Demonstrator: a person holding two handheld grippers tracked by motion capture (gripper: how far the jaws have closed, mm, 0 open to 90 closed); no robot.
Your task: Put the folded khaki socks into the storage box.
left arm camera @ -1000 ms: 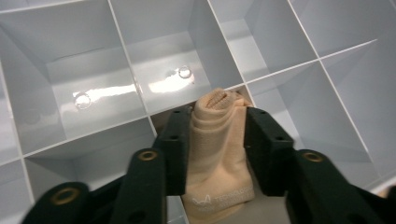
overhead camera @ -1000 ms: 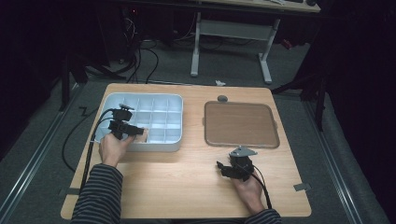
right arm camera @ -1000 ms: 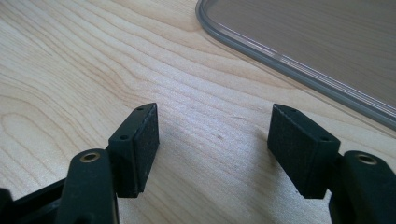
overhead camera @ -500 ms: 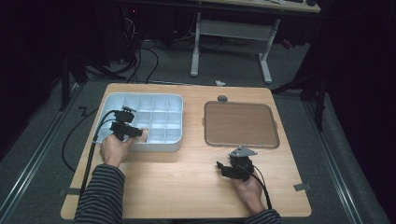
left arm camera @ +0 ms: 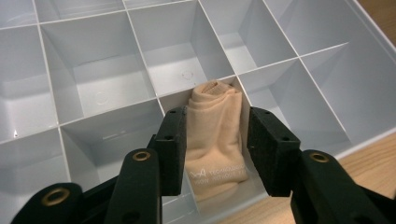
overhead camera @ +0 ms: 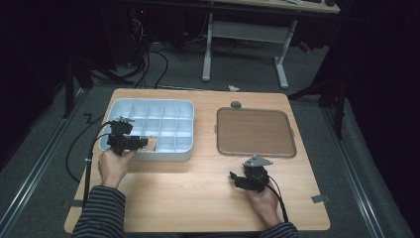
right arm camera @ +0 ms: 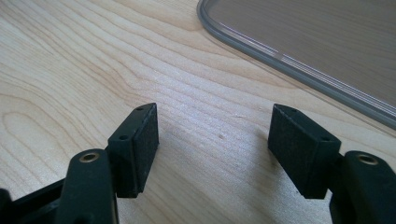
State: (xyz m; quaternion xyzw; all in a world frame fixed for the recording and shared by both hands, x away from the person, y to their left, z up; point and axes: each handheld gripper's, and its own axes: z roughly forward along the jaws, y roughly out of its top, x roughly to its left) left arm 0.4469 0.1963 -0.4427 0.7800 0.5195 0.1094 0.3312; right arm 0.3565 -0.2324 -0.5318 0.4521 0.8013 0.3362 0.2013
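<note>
High view, table: a light wooden table point(overhead camera: 198, 188) carried a grey divided tray point(overhead camera: 148, 106) toward its left edge and a brown flat lid point(overhead camera: 255, 131) toward its right edge.
High view, left claw: the left claw point(overhead camera: 143, 142) hung over the near wall of the tray, held by the person's left hand point(overhead camera: 115, 166) in a striped sleeve.
High view, right claw: the right claw point(overhead camera: 236, 178) lay low over bare wood near the front edge of the table, just before the near edge of the lid, in the right hand point(overhead camera: 262, 203).
Left gripper view, sock: a rolled beige sock point(left arm camera: 215, 135) stood on end in a compartment of the tray's point(left arm camera: 107, 88) near row, against the near wall, printed lettering low on its front.
Left gripper view, claw state: the left claw point(left arm camera: 212, 151) was released; its jaws had just been opening and stood either side of the sock, a sliver of gap at the right pad, the left pad close beside the fabric.
Right gripper view, claw state: the right claw point(right arm camera: 212, 149) was spread wide with nothing between its jaws, bare table point(right arm camera: 93, 60) below.
Right gripper view, lid: the lid's point(right arm camera: 317, 42) rounded clear rim crossed the upper right.
</note>
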